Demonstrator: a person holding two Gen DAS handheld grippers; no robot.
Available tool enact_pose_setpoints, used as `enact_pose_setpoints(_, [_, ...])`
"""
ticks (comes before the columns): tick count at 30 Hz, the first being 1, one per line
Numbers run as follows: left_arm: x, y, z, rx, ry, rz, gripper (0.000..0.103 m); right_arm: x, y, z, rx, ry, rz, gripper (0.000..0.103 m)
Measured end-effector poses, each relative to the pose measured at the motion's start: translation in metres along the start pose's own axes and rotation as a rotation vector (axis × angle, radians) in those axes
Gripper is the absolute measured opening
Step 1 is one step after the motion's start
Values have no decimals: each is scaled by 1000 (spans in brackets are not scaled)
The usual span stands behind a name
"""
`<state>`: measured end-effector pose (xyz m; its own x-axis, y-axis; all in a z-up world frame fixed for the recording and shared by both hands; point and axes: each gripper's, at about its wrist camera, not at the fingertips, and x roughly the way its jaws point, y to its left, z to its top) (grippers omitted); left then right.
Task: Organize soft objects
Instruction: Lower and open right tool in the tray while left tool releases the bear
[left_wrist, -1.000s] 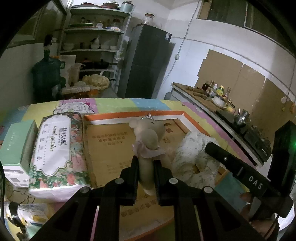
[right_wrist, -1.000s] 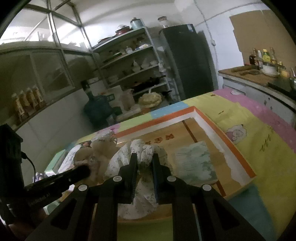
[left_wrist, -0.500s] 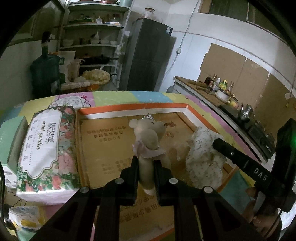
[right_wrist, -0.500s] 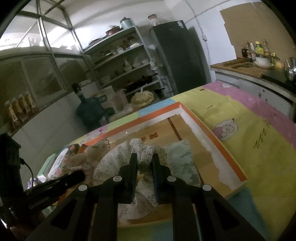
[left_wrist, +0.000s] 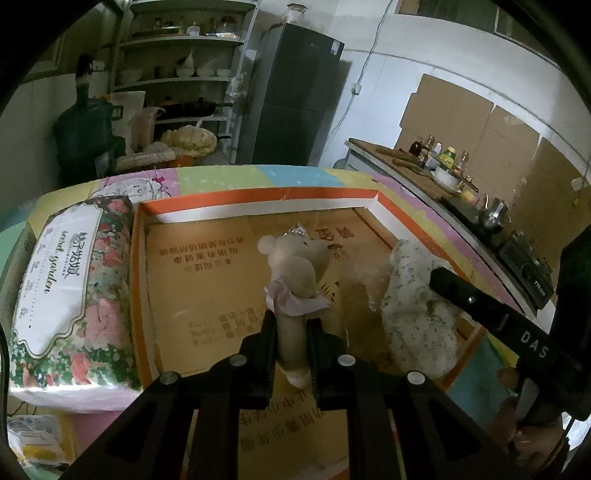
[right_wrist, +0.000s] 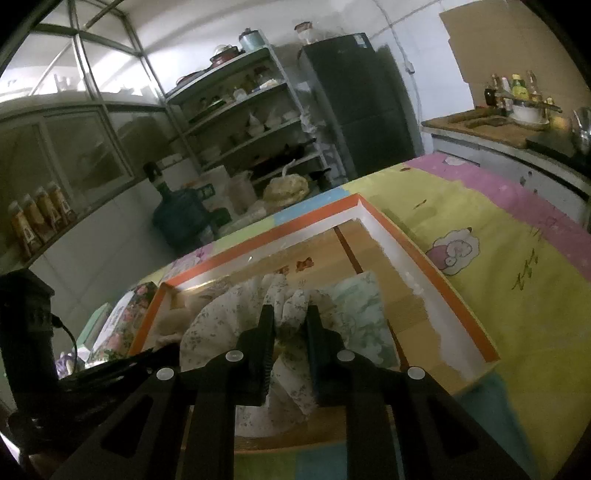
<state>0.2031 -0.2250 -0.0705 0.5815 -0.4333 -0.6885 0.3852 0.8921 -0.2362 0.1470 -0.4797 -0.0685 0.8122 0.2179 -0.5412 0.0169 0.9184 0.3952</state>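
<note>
A shallow cardboard box with an orange rim lies on the colourful quilted table. My left gripper is shut on the lower body of a beige plush toy with a pink bow, held upright over the box floor. To its right, my right gripper grips a floral fabric bundle inside the box; its jaws are opening, and the fabric is still pinched between them. In the left wrist view that bundle hangs low near the box's right wall. A pale green patterned cloth lies flat in the box.
A flowered tissue pack lies left of the box. Beyond the table stand a dark fridge, shelves of dishes and a water jug. A counter with bottles and a stove runs along the right.
Both grippers have drifted forward and a little lower over the box with their toys. The floral bundle now sits further right and lower beside the plush toy.
</note>
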Motion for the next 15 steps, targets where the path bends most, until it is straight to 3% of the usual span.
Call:
enact_pose_setpoints(5, [2, 4, -1, -11, 0, -9, 21, 1, -3, 1, 16, 3, 12, 28])
enact_pose_setpoints(10, [-2, 1, -1, -7, -14, -8, 46, -2, -4, 1, 21, -12, 12, 32])
enact_pose_setpoints(13, [-5, 0, 0, 0, -24, -9, 50, -4, -1, 1, 17, -21, 11, 45])
enact_pose_setpoints(15, [-8, -1, 0, 7, -32, -10, 52, -6, 1, 1, 13, -29, 11, 46])
